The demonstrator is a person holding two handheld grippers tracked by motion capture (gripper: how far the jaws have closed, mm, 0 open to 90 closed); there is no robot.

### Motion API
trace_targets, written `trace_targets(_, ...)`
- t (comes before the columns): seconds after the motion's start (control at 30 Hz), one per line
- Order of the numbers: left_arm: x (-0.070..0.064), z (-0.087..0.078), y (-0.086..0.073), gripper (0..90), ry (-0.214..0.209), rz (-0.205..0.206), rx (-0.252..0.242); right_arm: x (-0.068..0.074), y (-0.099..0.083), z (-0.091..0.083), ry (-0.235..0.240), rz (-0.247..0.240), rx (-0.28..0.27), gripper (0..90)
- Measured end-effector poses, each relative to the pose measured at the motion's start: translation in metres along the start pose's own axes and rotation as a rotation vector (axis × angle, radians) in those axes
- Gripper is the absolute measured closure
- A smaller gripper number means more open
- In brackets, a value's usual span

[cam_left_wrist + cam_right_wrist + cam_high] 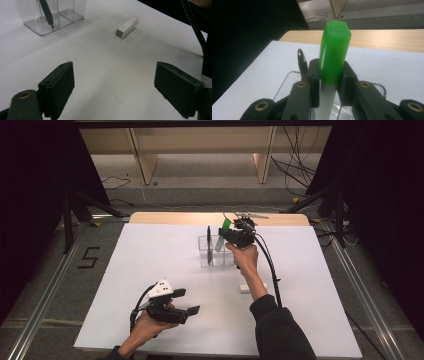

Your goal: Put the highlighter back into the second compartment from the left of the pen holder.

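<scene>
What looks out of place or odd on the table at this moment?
One white marker lies on its side on the white table, apart from the clear holder, where a black pen stands. The right hand-held gripper grips a green-capped marker above the holder. Nothing looks spilled or damaged.

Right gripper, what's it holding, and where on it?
The right gripper is shut on a marker, gripping where the green cap meets the white barrel, above the clear holder.
</scene>
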State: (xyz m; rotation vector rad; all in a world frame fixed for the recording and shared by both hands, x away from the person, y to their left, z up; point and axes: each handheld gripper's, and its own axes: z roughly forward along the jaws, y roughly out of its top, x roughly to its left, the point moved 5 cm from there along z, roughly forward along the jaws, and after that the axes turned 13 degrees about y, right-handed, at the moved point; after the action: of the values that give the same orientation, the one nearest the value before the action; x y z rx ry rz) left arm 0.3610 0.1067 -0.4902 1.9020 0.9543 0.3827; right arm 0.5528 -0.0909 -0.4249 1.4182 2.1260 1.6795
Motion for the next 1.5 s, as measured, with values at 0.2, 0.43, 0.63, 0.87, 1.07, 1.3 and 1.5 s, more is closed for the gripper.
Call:
trace_targets(0.2, 0.0, 0.0, 0.0, 16.0, -0.001, 0.002, 0.0, 0.0, -0.002, 0.001, -0.006, -0.01, 0.017, 75.4)
trace_targets(0.43, 0.0, 0.0, 0.0, 16.0, -0.002, 0.001, 0.003, -0.002, -0.006, 0.003, -0.018, -0.001, 0.044, 73.4)
trace_targets(0.63, 0.0, 0.0, 0.0, 16.0, -0.003, -0.003, 0.003, -0.001, -0.002, -0.004, -0.017, -0.007, 0.038, 52.6)
trace_targets(0.87, -0.001, 0.001, -0.001, 16.0, -0.003, -0.003, 0.007, -0.001, 0.002, -0.031, 0.014, -0.069, 0.024, 42.4)
trace_targets(1.07, 0.0, 0.001, -0.001, 16.0, -0.001, 0.001, 0.011, -0.009, -0.004, -0.053, 0.037, -0.088, 0.044, 35.2)
trace_targets(1.3, -0.001, 0.002, -0.002, 16.0, 0.0, 0.002, 0.01, -0.016, -0.014, -0.071, 0.051, -0.127, 0.063, 33.1)
trace_targets(1.5, 0.0, 0.002, -0.002, 16.0, 0.001, 0.004, 0.009, -0.018, -0.02, -0.079, 0.058, -0.127, 0.063, 32.2)
